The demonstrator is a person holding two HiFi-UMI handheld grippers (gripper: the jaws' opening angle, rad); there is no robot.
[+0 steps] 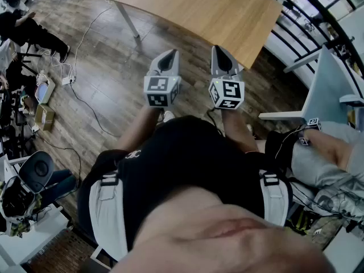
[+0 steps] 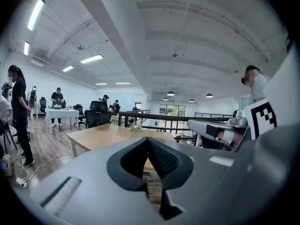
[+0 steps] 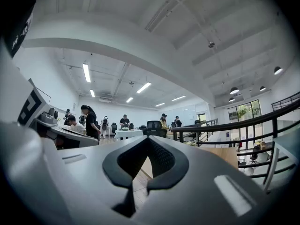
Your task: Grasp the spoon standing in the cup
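No cup or spoon shows in any view. I hold both grippers side by side in front of my body, above the wooden floor, pointing at a light wooden table. The left gripper is shut with nothing in it; in its own view the jaws meet at the tip over the table. The right gripper is shut and empty too, with its jaws closed to a point. Each gripper shows at the edge of the other's view: the right gripper and the left gripper.
A small plant stands on the table. Cables and a power strip lie on the floor at left, near boxes and an office chair. A black railing and a white desk stand at right. Several people stand at the back.
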